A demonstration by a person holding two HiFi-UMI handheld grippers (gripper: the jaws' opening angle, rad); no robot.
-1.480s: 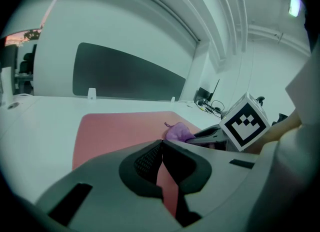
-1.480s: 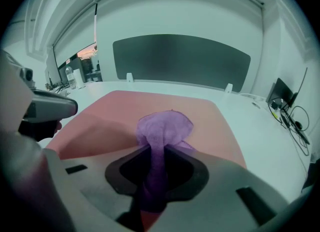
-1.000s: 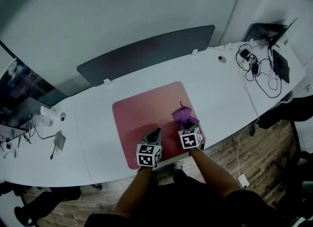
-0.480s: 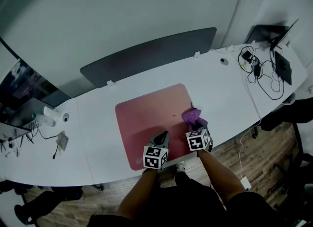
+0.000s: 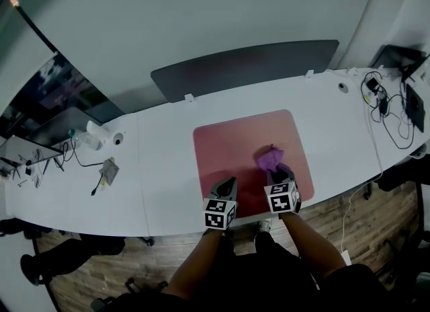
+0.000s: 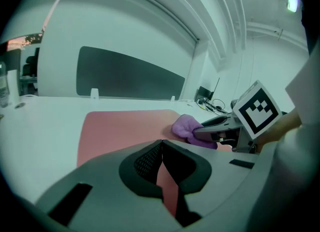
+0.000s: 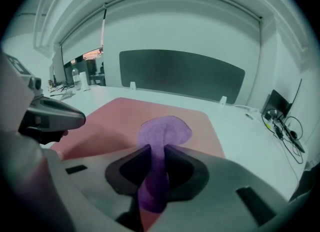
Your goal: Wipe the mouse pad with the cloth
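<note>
Over the mouse pad [image 5: 228,146], right gripper [image 5: 278,171] pinches the cloth [image 5: 268,158] pointing away; left gripper [image 5: 230,181] closed empty.

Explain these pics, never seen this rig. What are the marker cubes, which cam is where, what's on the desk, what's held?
There is no robot here. A person holds a pair of tongs in each hand, and the marker cubes are part of those tongs. The top-down picture comes from a camera on the person's head. The other two come from cameras riding on each pair of tongs, looking along the jaws.

On the white desk lies a pink mouse pad. A dark divider panel stands behind it, and a tangle of cables sits at the far right.

The right tongs are shut on a purple cloth, which rests on the pad. The left tongs are shut with nothing between them, over the pad's near part.
</note>
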